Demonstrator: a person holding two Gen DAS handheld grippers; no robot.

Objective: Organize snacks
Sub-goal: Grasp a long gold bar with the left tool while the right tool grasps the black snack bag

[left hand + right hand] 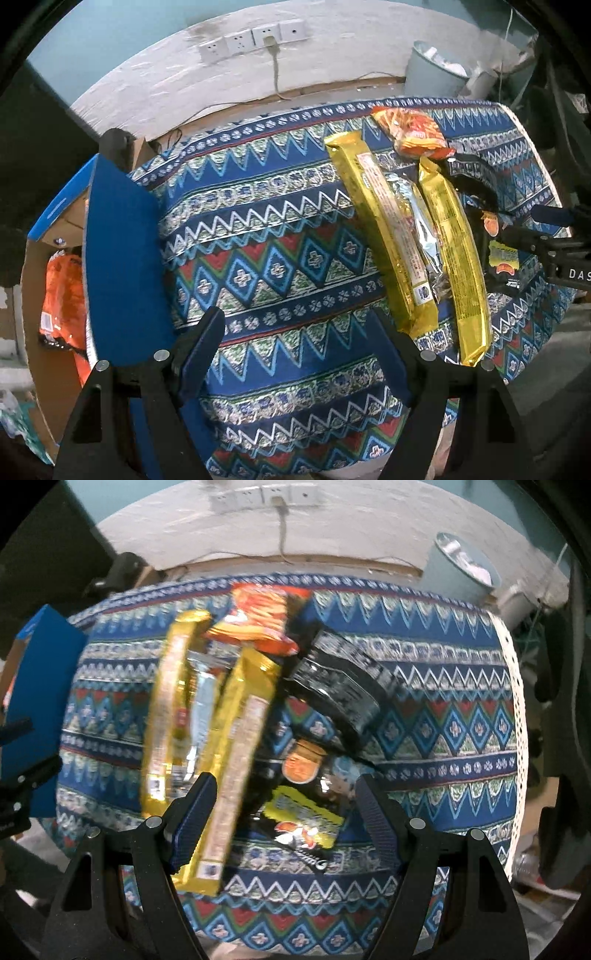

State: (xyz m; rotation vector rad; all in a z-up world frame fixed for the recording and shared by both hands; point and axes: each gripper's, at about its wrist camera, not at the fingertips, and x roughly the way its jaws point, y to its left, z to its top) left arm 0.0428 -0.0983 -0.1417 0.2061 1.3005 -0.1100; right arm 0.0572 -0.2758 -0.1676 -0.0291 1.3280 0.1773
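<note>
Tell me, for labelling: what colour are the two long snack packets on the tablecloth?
Gold-yellow long snack packets, clearest in the left wrist view.

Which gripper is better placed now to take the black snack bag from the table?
Right. The right gripper hangs open above the black snack bag, while the left gripper is over bare tablecloth.

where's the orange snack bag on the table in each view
Left wrist: orange bag upper right, at the far ends of the gold packs.
Right wrist: orange bag upper centre-left, again at the gold packs' far ends.
Shared landmark: wall sockets at top.
</note>
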